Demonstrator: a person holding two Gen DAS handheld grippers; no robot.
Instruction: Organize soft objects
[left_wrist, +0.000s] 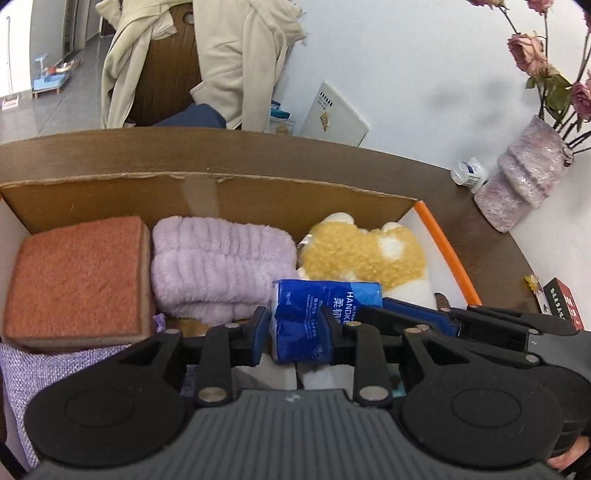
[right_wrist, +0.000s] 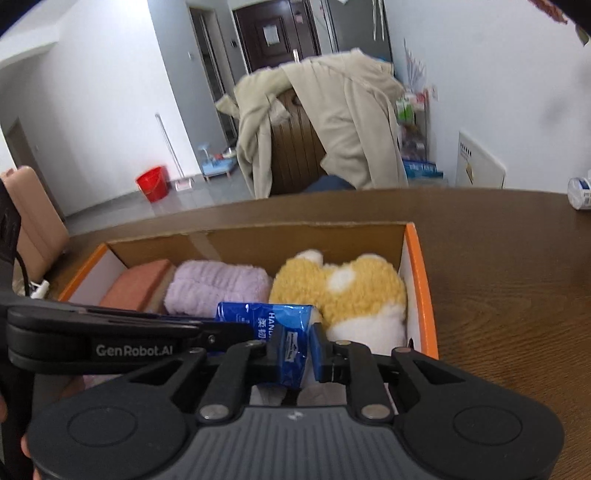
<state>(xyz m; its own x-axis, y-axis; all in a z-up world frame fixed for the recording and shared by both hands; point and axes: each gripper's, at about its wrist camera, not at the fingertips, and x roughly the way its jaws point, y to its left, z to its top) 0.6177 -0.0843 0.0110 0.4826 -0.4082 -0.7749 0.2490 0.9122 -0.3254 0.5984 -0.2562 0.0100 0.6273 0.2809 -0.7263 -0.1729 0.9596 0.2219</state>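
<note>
Left gripper: pinched near end of blue tissue pack.
Right gripper: pinched its right end.
Box: crowded.
Risk: pack could snag on yellow plush.

Home: coat on chair, mop bucket, flower vase

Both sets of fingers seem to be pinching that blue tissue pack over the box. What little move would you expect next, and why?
Probably a short lowering into the box, then letting go. The left gripper and right gripper each pinch an end of the blue tissue pack, which hangs above the cardboard box, just in front of the purple towel and yellow plush toy already packed inside.
</note>
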